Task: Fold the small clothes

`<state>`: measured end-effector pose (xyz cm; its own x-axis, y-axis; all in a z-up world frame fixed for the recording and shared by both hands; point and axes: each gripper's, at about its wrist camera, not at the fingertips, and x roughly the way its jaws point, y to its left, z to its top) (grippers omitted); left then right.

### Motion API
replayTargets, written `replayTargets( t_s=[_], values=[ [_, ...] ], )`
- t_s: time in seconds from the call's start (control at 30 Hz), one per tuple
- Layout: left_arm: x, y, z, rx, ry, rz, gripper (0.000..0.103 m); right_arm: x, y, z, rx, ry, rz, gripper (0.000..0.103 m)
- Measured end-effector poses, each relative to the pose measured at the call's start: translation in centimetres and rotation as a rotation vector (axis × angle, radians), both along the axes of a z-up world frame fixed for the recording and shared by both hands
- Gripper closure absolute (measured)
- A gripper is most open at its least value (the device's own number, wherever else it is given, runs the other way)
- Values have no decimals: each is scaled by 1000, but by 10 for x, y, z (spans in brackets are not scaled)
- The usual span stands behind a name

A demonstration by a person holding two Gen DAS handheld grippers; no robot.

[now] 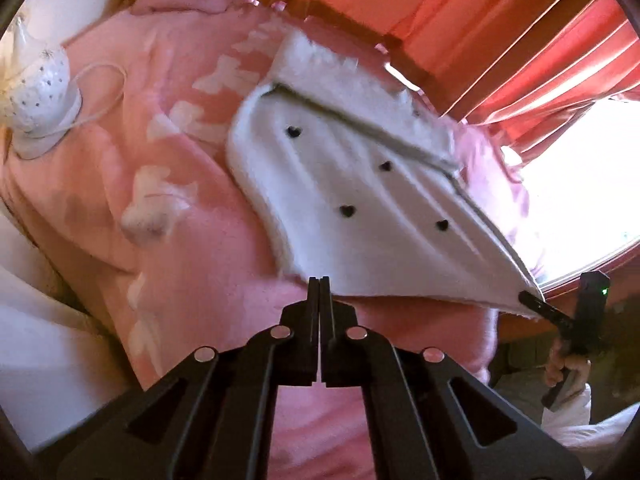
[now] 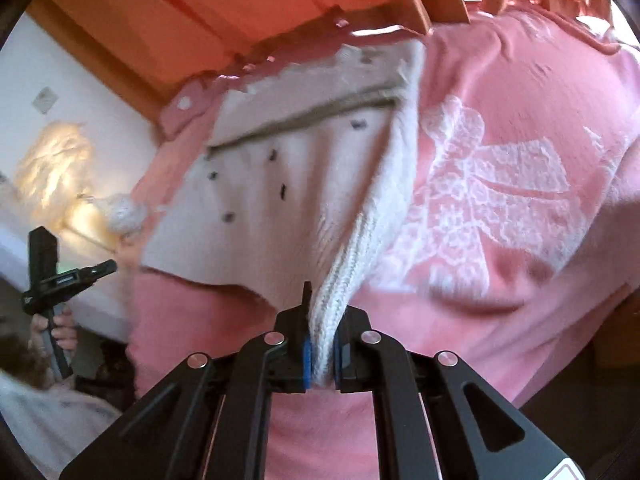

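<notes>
White fleece, dotted with small dark hearts, forms the garment (image 1: 360,184) that I hold stretched between my two grippers above the pink blanket (image 1: 192,280): my left gripper (image 1: 319,280) has its fingers pressed together at the garment's near hem, and my right gripper (image 2: 320,344) pinches the ribbed knit cuff (image 2: 348,268) between its blue pads. Beyond the blanket's white bow print (image 2: 492,192) lie a white perforated lamp (image 1: 40,84) at far left, red curtains (image 1: 500,40) and a bright window (image 1: 580,184).

Wrist cams close, shared garment (image 1: 360,200)
</notes>
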<state>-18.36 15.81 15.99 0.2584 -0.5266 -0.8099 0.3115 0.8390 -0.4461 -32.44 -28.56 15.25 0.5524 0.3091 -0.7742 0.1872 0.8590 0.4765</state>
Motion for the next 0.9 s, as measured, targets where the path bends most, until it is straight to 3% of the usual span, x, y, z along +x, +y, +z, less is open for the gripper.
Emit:
replayTargets(
  t_s=[0.1,0.17,0.27,0.3,0.4,0.47,0.53,0.6,0.7,0.77,0.8,0.83,0.9],
  values=[
    [25,-18,24,13,-117,-37,103,36,-15,27,3,-143,20,96],
    [51,-30,21,23,-132,-33,103,67,-27,31,-45,-184,-2,96],
    [86,-42,-12,90,-37,11,88,89,-37,22,-30,-175,-33,96],
    [90,-39,-26,101,18,36,79,89,-36,18,-34,-169,-30,96],
    [87,-24,-62,112,138,91,64,79,-32,3,-63,-130,-29,96],
    [80,-20,-69,92,120,109,62,72,-34,-6,-41,-104,-52,96],
    [75,-26,-65,106,90,97,44,63,-36,-15,-13,-92,-78,96],
    [74,-31,-66,91,94,80,35,58,-36,-17,-1,-92,-88,96],
    [69,-46,-82,76,168,15,37,50,-31,-15,-1,-101,-90,96],
    [66,-53,-88,139,142,-3,50,46,-30,-15,-2,-105,-96,96],
    [64,-56,-90,168,127,-2,66,44,-28,-16,-3,-105,-99,96],
    [64,-56,-93,161,132,-6,97,41,-26,-16,-6,-104,-102,96],
    [62,-48,-96,108,174,4,96,35,-25,-17,-10,-104,-111,96]
  ],
)
